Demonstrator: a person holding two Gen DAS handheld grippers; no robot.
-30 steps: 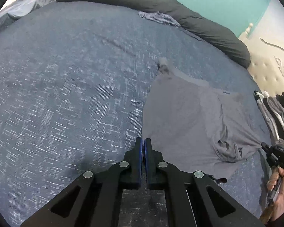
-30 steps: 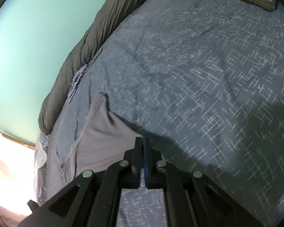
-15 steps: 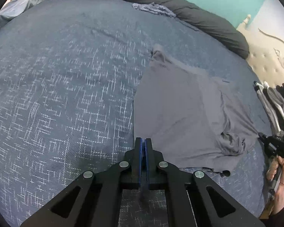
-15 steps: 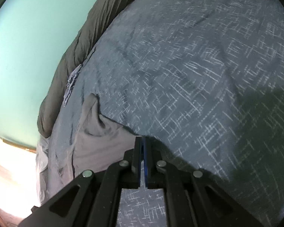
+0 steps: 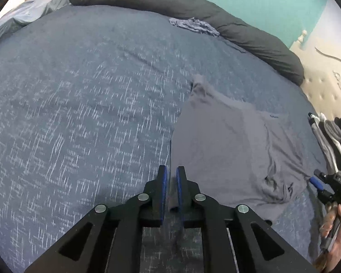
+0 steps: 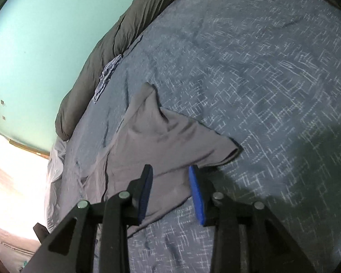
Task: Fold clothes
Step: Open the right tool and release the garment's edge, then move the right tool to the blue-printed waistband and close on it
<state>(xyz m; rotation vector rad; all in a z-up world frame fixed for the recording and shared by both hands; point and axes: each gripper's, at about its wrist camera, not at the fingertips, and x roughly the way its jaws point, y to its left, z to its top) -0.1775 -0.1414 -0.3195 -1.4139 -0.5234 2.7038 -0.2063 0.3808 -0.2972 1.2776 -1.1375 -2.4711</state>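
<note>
A grey T-shirt lies spread on the blue patterned bedspread, with a bunched part near its right end. My left gripper hovers at the shirt's near left corner, its jaws slightly parted, and a strip of grey cloth shows loosely between the blue pads. In the right wrist view the same T-shirt lies flat with one sleeve pointing right. My right gripper stands wide open just over its near edge, gripping nothing. That right gripper also shows in the left view, held by a hand.
A dark grey rolled duvet runs along the far side of the bed, with a small crumpled blue-grey garment beside it. Stacked dark and white clothes sit near the padded cream headboard. The wall is turquoise.
Both grippers were shut on the shirt earlier. Now the right one has opened wide and the left has parted a little, and the shirt has settled flat on the bed.
</note>
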